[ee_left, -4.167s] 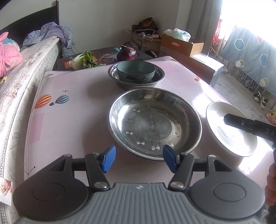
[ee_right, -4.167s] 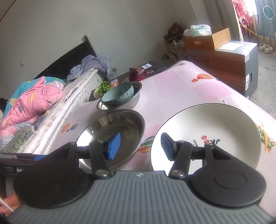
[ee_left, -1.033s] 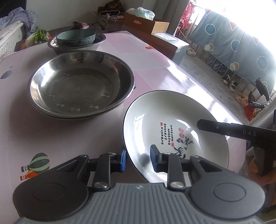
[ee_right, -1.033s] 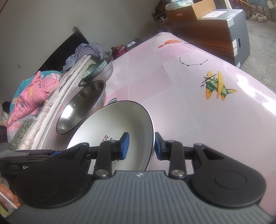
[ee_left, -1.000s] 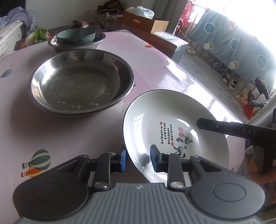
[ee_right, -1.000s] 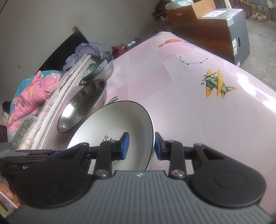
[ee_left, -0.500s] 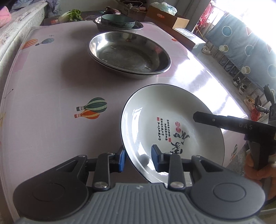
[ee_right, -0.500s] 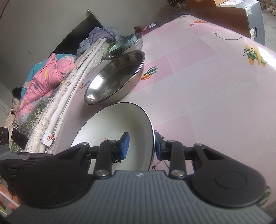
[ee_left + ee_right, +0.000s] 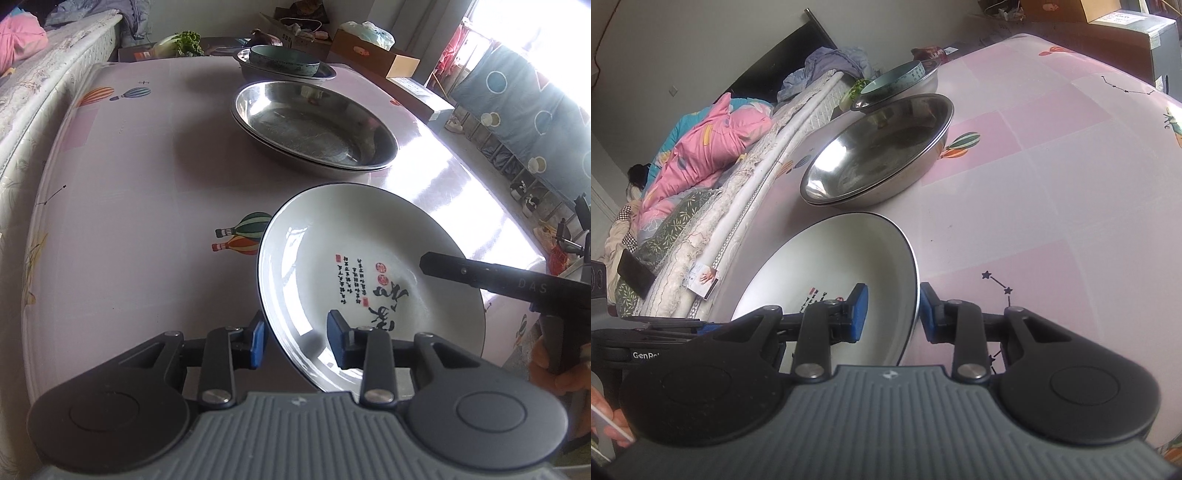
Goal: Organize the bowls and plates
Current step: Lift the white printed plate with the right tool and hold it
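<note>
Left gripper [image 9: 295, 341] jaws are opening, straddling the white plate [image 9: 369, 280] rim; right gripper [image 9: 893, 310] straddles its opposite rim narrowly (contact unclear).

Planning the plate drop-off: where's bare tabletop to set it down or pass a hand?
Bare: the cloth between the mattress and the steel basins; also the pink squares on the basins' other side, toward the cardboard boxes. Crowded: the middle line, teal bowl, basins, white plate.

White plate [image 9: 369, 243] w/ black rim, red-black script
</note>
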`<state>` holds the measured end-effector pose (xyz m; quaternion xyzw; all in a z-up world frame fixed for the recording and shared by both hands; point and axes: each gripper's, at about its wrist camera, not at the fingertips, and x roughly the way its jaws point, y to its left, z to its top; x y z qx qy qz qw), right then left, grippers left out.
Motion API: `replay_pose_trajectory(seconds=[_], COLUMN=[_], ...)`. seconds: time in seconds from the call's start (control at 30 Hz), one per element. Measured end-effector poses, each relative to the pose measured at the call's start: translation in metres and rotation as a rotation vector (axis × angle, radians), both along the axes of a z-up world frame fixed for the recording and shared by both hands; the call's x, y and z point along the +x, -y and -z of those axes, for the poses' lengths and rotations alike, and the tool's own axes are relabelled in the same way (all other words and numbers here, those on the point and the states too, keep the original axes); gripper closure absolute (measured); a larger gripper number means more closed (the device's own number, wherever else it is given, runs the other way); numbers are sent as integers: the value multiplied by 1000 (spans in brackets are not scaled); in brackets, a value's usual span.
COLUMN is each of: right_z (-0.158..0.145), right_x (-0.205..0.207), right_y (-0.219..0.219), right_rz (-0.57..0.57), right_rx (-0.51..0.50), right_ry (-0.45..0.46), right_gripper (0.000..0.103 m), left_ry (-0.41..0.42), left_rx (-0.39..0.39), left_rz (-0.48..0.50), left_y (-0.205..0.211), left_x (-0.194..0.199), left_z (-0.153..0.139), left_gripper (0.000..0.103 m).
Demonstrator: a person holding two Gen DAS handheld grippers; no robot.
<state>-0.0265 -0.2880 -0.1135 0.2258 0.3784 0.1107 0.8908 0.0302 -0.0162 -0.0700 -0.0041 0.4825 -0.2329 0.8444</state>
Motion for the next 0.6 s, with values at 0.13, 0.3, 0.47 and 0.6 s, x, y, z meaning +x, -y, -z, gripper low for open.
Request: replay_pose_trajectory(seconds=[0.13,0.3,0.47,0.6], right_z=[-1,-2,-2,-1], right_x=[-8,-12,-11,-1], right_y=[-6,-11,-7,-5], right_rz=[14,27,26,29], right_rx=[-28,-63,-48,-68], right_ry=[11,23,27,40], right_gripper=[74,73,73,72], left_ry=[27,51,70,54], left_rx=[6,11,32,0], left_rz=[9,19,33,42], left_y=[2,6,12,9], left_x=[0,-1,-7,-11], left_z=[1,2,2,2], left_gripper=[64,56,53,53])
